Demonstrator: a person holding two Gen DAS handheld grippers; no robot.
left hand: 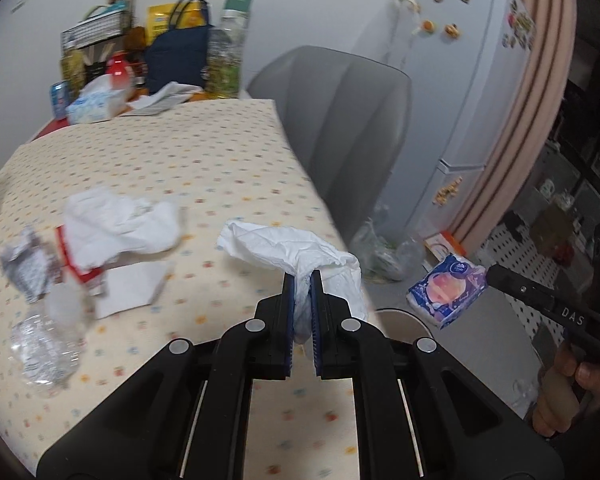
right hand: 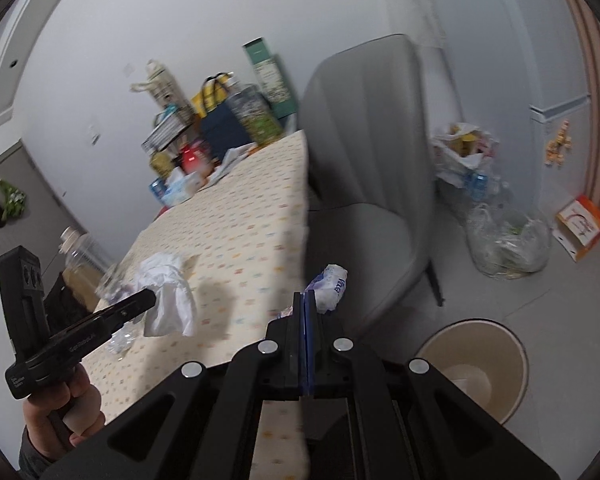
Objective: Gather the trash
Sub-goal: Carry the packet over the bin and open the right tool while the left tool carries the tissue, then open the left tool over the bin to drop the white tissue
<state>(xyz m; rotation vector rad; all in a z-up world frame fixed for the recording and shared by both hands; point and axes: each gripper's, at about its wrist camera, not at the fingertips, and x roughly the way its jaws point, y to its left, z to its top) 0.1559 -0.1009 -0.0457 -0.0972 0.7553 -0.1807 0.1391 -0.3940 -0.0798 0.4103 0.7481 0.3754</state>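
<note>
My left gripper [left hand: 302, 280] is shut on a crumpled white tissue [left hand: 284, 248], held above the right edge of the dotted table [left hand: 204, 160]. The right wrist view shows that tissue [right hand: 168, 300] hanging from the left gripper [right hand: 150, 300]. My right gripper [right hand: 305, 298] is shut on a blue-and-white tissue pack [right hand: 332, 282], held past the table edge; the left wrist view shows the pack [left hand: 446, 292] too. A beige bin [right hand: 476, 364] stands on the floor below right. More trash lies on the table: another white tissue [left hand: 120, 228], a foil wrapper [left hand: 24, 264], a crushed clear bottle [left hand: 44, 344].
A grey chair [right hand: 364, 168] stands against the table's right side. Clear plastic bags [right hand: 508, 244] and an orange box [right hand: 580, 228] lie on the floor by the white fridge [left hand: 472, 80]. Bags, bottles and a tissue box [left hand: 96, 104] crowd the table's far end.
</note>
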